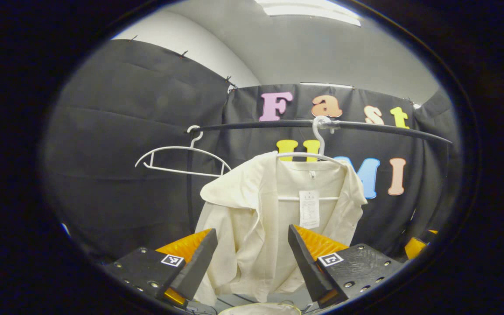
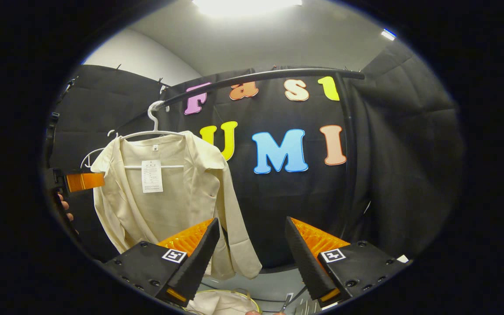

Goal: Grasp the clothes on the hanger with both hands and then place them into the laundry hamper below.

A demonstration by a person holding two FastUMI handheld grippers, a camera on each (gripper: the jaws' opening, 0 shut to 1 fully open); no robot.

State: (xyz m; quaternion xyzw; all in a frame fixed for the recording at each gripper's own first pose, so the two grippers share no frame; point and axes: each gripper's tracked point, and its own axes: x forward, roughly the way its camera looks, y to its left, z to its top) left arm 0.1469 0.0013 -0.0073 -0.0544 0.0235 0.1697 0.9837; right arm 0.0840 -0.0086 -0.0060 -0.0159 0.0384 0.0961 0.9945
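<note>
A cream shirt (image 1: 256,218) with a paper tag hangs open on a white hanger (image 1: 320,140) from the black rail (image 1: 387,129). My left gripper (image 1: 252,258) is open, short of the shirt, its fingers framing the lower part. In the right gripper view the same shirt (image 2: 169,197) hangs left of centre on its hanger (image 2: 153,118). My right gripper (image 2: 252,253) is open, off to the shirt's right, with the black cloth between its fingers. The left gripper (image 2: 83,181) and a hand show at that view's left edge. The hamper rim (image 1: 260,308) peeks in below, with pale cloth (image 2: 217,302) in it.
An empty white hanger (image 1: 182,159) hangs on the rail's left end. The rack's black upright post (image 2: 348,166) stands at the right, another post (image 1: 189,192) at the left behind the shirt. Black cloth walls close the booth behind.
</note>
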